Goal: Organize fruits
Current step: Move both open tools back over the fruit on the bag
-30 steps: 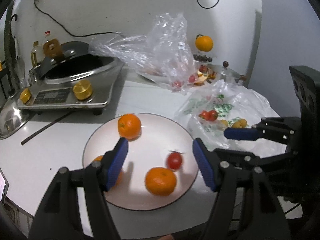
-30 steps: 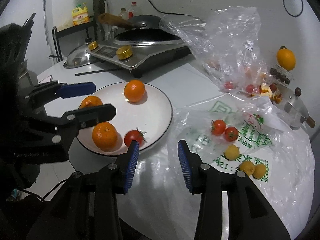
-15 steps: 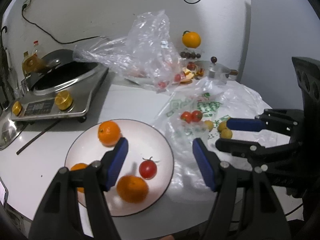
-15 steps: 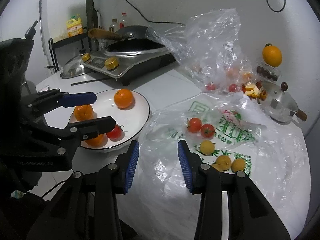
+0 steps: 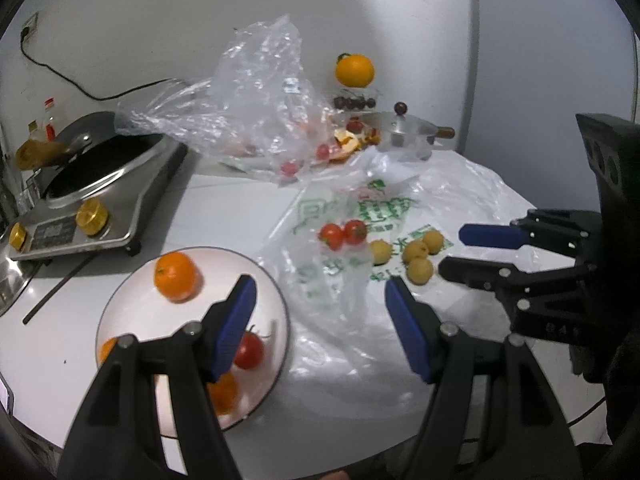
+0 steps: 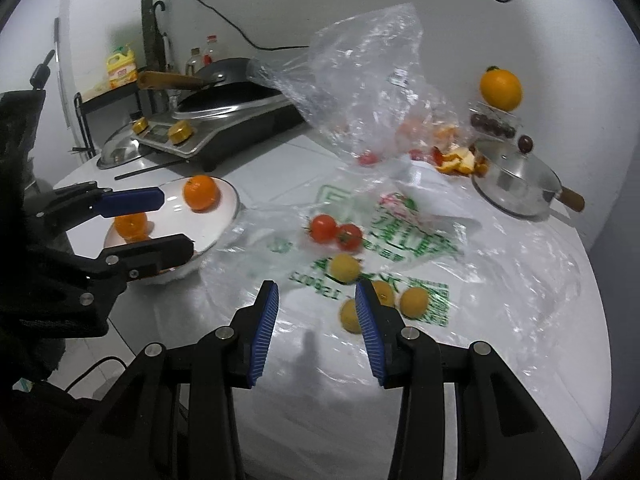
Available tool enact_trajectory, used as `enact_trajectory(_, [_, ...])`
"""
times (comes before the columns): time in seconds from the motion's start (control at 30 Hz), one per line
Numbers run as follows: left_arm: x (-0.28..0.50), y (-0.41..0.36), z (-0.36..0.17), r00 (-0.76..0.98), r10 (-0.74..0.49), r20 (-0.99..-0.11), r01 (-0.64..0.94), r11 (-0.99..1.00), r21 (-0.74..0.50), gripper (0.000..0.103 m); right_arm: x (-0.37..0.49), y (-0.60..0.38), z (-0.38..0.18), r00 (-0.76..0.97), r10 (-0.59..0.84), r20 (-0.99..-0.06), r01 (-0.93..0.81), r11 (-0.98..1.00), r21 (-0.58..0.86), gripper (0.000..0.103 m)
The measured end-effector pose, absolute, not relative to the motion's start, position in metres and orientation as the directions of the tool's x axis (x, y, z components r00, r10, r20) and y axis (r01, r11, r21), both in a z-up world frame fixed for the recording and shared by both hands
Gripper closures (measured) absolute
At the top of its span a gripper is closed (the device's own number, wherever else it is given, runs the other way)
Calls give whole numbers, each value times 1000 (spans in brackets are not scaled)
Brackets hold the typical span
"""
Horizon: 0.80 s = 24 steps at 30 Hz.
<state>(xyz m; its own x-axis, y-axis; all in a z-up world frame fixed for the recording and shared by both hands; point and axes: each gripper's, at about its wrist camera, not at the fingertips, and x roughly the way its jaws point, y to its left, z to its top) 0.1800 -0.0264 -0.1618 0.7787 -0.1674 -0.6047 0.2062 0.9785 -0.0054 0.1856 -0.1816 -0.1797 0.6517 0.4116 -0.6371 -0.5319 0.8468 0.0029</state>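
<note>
Together on a flat printed bag [image 5: 400,216] we see two tomatoes [image 5: 342,233] touching each other, and just beside them four small yellow fruits [image 5: 416,254] in a loose cluster. From the right wrist view the same tomatoes [image 6: 335,232] lie farther from the camera than the yellow fruits [image 6: 414,301], one of which is partly hidden behind a blue pad. To the left of the bag sits a white plate [image 5: 132,300] holding an orange [image 5: 176,276] near its far edge, a tomato [image 5: 249,350] close to its near edge, and two more oranges partly hidden behind our left gripper. Our left gripper [image 5: 320,322] hangs over the gap between plate and bag, its jaws spread wide and holding nothing. Our right gripper [image 6: 316,330] hovers low above the bag, near the yellow fruits, also parted and empty. In the left view the right gripper [image 5: 452,252] shows at the right side, just beside the yellow fruits; in the right view the left gripper [image 6: 174,220] shows at the left side, over the plate [image 6: 216,224]. Farther back, a crumpled clear bag [image 5: 256,112] stands puffed up with a few red fruits inside. Behind it an orange [image 5: 355,70] rests on a clear tub. A lidded steel pot [image 5: 404,136] stands near the wall, with orange peel just beside it. At the left rear, a cooker [image 5: 92,196] carries a dark wok.
</note>
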Motion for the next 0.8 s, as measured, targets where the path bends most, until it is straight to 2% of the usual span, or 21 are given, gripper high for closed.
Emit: enact_trajectory(0.8, [212,-101,-177,725,-224,-651,315,949,25,35,209,-249,-197,662,402,-633,-474,878,62,60])
